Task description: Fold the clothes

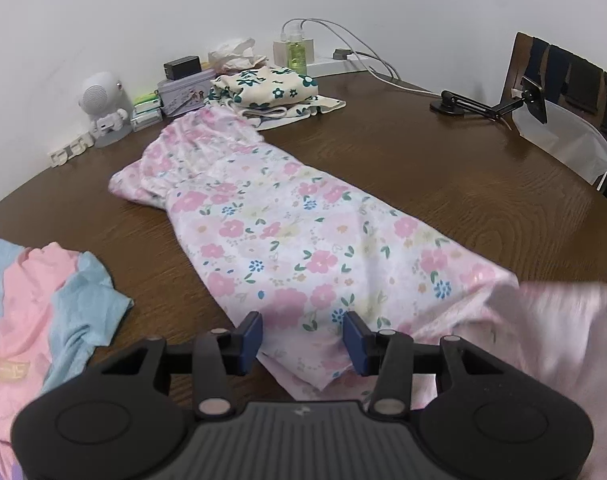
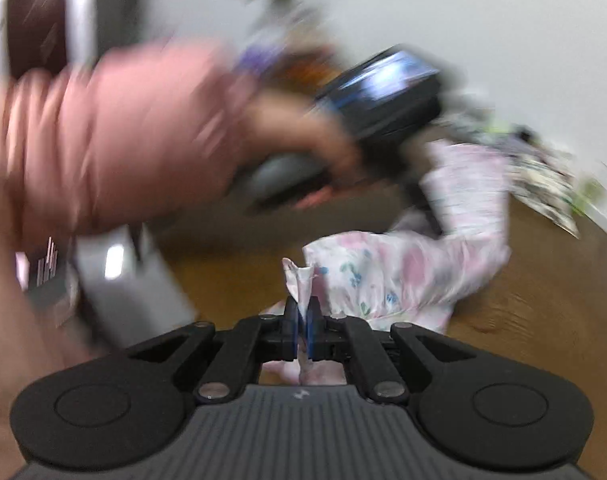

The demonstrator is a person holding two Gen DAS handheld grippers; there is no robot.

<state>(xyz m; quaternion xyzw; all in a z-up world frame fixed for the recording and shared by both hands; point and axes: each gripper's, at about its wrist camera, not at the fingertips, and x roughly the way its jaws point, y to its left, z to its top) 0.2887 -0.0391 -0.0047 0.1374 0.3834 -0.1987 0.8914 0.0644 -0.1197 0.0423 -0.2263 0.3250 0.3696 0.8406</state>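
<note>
flowery pink garment (image 1: 287, 240) lies long across brown counter (image 1: 443, 184), near edge under left hand-held gripper (image 1: 302, 338). left jaws half open, one each side of cloth edge, pads not pressing. right hand-held gripper (image 2: 302, 322) pinched tight on thin corner of same cloth, picture very blurry. risk: corner may slip out if pulled fast; left may grab only top layer, so fold goes crooked; cloth may drag onto pink and blue shirt (image 1: 43, 304)
</note>
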